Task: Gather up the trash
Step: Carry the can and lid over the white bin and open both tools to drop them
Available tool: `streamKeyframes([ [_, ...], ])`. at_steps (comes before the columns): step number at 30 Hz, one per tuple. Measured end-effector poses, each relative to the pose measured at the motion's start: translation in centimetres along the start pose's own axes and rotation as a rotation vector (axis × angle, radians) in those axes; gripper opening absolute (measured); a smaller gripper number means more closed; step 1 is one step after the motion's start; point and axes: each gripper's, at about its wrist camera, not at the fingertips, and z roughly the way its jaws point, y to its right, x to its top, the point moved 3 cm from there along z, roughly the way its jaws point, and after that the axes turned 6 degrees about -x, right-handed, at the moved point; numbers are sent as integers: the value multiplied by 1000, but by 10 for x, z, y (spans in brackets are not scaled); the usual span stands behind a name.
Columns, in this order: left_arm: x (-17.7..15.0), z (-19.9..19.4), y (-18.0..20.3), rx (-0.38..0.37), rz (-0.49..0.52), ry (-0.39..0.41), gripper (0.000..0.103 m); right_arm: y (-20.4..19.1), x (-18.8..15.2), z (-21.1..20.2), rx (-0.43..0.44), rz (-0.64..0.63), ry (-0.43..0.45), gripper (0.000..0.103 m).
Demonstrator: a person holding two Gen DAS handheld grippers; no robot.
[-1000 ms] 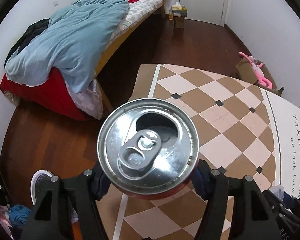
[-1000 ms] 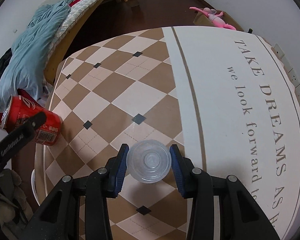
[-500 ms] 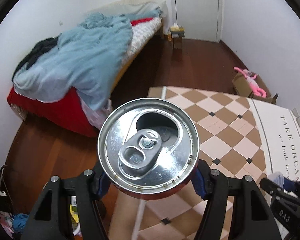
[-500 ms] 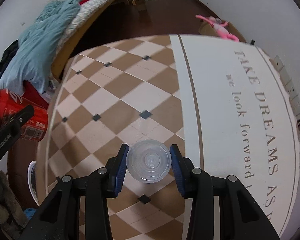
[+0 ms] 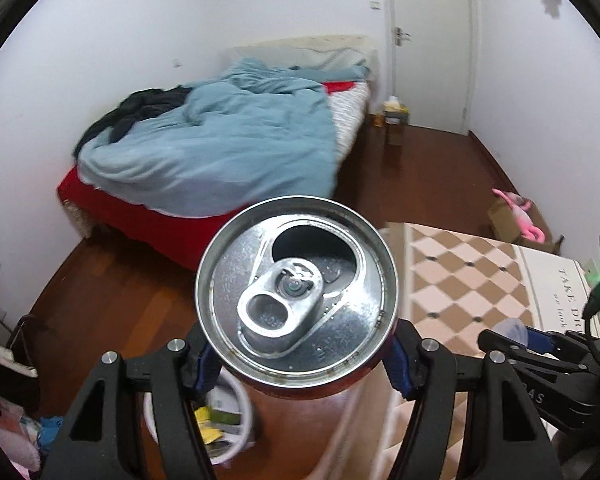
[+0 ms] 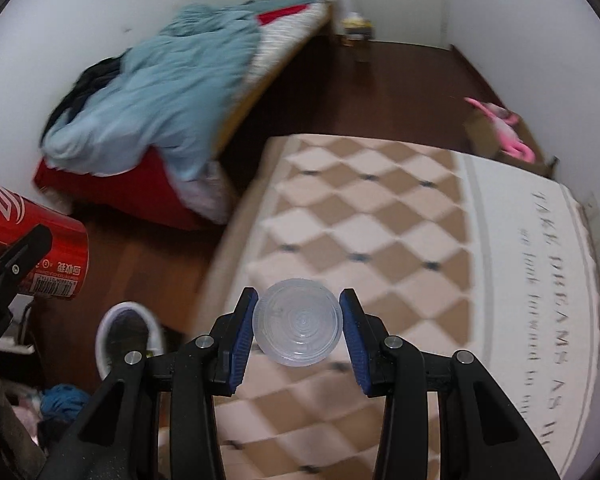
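Inspector: Two items are secured. The left tongs [image 5: 300, 364] grip a red soda can [image 5: 296, 296] by its sides, opened top facing the camera, over the wooden floor [image 5: 112, 280].

Clerk: And the other?

Inspector: The right tongs [image 6: 299, 340] pinch a clear plastic cup [image 6: 298, 322] above the checkered tabletop [image 6: 380, 220].

Clerk: Handling?

Inspector: Both probably light and thin-walled; the can may dent, the cup may buckle. Mid-wall holds seem sound. A white bin [image 6: 130, 336] sits below.
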Motion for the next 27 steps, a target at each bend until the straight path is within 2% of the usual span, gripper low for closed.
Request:
streamKeyframes([
  [6,-22,-14,-85,99,-49,-25,63,-110,-4,-1,106,-119,-10,44],
  [9,-40,-4,-124,132,-92,-74,63,-159,-13,9,144,-169,-35,44],
  [12,-66,21,-165,141,-159,-155,63,-205,-28,29,174,-216,-80,44],
  [19,-134,110,-243,94,-352,-391,63,-280,-73,108,202,-282,-254,44],
  [25,-175,172,-271,6,-484,-562,64,-314,-103,161,199,-318,-357,44],
  [26,-176,174,-276,4,-497,-573,66,-319,-106,168,197,-323,-368,44],
  [27,-178,176,-279,2,-507,-577,78,-324,-110,177,196,-326,-383,44],
])
